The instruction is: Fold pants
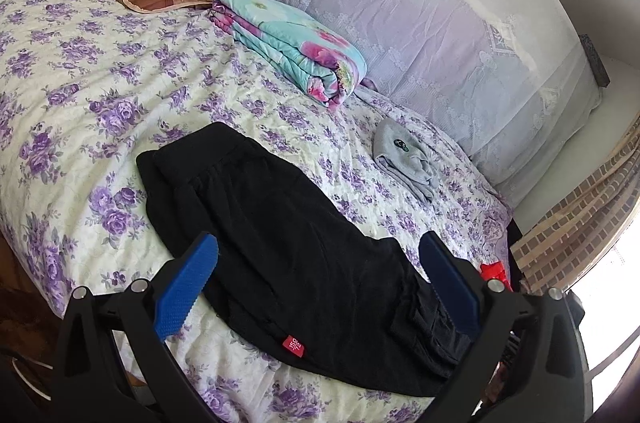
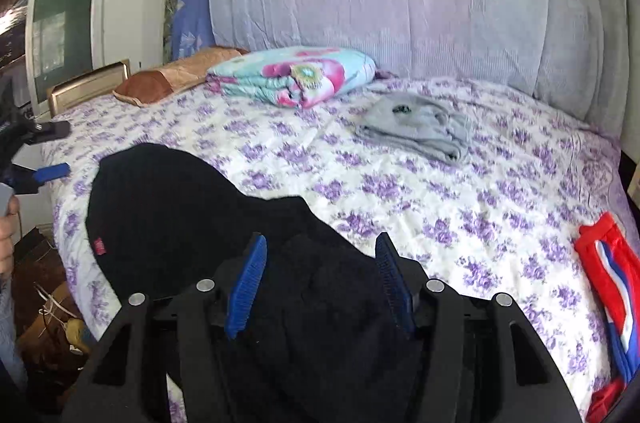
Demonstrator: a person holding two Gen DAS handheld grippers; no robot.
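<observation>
Black pants [image 1: 288, 223] lie across the near edge of the floral bed sheet [image 1: 100, 71], a red tag [image 1: 292, 345] showing on them. My left gripper [image 1: 320, 243] hangs open over the pants, its blue pads wide apart and touching nothing. In the right wrist view the pants [image 2: 180, 199] are bunched up, with a mound of cloth lying between the blue fingers of my right gripper [image 2: 320, 239]. Its jaws stand apart and the pads do not press the cloth. The left gripper [image 2: 50, 151] shows at the left edge, a hand below it.
A folded teal flowered quilt [image 2: 292, 75] and a brown pillow [image 2: 168, 79] sit at the head of the bed. A grey garment [image 2: 416, 127] lies mid-bed and a red and blue garment [image 2: 612, 275] at the right edge. The floor with clutter [image 2: 48, 311] drops off left.
</observation>
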